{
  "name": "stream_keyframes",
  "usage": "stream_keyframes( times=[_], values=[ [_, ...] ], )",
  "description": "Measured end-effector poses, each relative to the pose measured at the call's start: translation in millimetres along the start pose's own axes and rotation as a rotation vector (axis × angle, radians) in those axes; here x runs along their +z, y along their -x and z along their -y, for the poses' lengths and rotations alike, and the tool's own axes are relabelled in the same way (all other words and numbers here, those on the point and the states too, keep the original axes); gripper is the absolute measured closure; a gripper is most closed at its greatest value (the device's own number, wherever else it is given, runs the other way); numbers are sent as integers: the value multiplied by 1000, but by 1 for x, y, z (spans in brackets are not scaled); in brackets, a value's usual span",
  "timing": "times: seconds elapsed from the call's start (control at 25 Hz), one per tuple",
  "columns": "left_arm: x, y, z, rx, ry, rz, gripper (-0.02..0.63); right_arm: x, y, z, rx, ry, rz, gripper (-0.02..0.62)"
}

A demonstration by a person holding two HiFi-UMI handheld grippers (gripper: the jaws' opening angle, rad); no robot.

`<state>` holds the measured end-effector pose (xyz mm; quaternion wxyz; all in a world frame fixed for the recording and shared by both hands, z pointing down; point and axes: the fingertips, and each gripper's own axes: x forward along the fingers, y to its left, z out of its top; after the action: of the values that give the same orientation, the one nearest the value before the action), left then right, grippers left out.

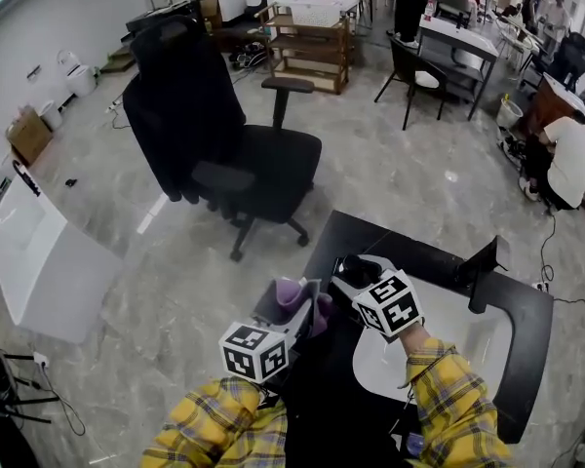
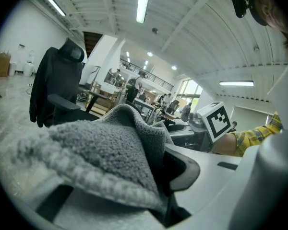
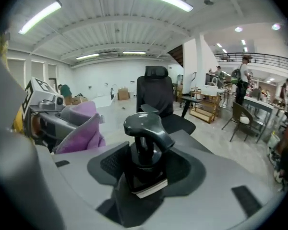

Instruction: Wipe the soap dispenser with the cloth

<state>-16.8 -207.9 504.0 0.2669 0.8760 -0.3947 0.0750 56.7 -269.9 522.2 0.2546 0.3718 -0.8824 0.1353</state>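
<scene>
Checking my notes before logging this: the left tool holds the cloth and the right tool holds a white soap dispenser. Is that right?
Not quite. The soap dispenser in the right tool is black, not white, as the right gripper view shows. The left tool does hold the cloth.

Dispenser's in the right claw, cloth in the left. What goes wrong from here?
1. The right claw pinches the soap dispenser only at its body; wiping pressure may twist it loose.
2. The cloth, bunched in the left claw, could snag or press the pump head and squirt soap.
</scene>
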Motion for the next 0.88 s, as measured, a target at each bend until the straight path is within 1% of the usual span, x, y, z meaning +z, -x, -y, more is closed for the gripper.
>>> stream_keyframes(
  times=[0.16, 0.44, 0.56, 0.64, 0.72, 0.76, 0.8, 0.88],
  values=[
    [-1, -2, 2, -1, -1, 2, 528, -3, 3, 7, -134, -91, 7, 383],
    [1, 0, 2, 3, 1, 9, 528, -1, 3, 8, -305, -211, 13, 383],
    [4, 1, 1, 10, 13, 20, 528, -1, 3, 9, -372, -249, 35, 383],
    [5, 1, 2, 11, 14, 26, 528, -1, 3, 8, -382, -251, 50, 383],
    [5, 2, 2, 11, 9, 28, 528, 0, 2, 3, -340, -234, 50, 382],
    [5, 3, 2, 12, 8, 28, 528, 0, 2, -1, -311, -225, 48, 349],
    [5, 3, 2, 13, 8, 29, 528, 1, 5, -5, -287, -219, 49, 333],
    [5, 3, 2, 10, 9, 31, 528, -2, 15, -11, -253, -225, 68, 327]
  ],
)
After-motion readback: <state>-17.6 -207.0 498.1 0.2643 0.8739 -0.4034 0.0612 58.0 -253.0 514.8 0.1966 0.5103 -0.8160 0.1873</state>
